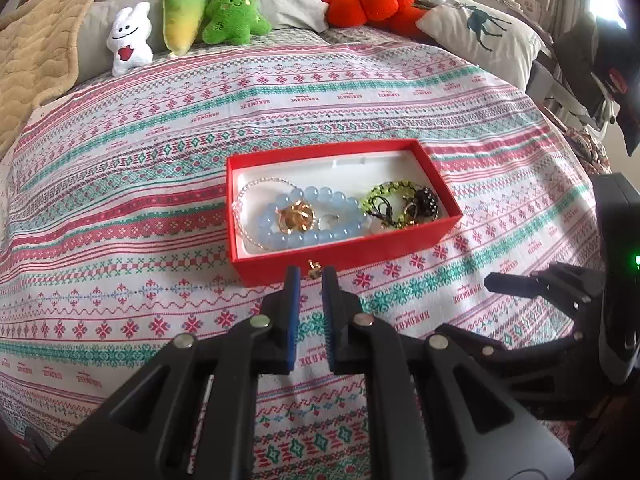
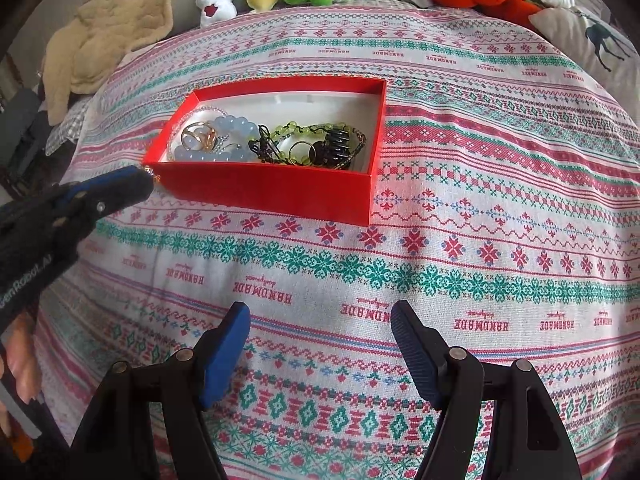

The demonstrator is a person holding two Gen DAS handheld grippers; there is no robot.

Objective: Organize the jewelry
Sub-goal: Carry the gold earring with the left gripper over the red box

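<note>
My left claw is pinched on a small gold earring, just at the near wall of the red box on the bed. The box lies straight ahead, its long axis running left to right; the drop is up and over that wall. My right claw hangs apart and empty, further back.

Red box walls rim the jewelry; bedspread around seems clear.
</note>
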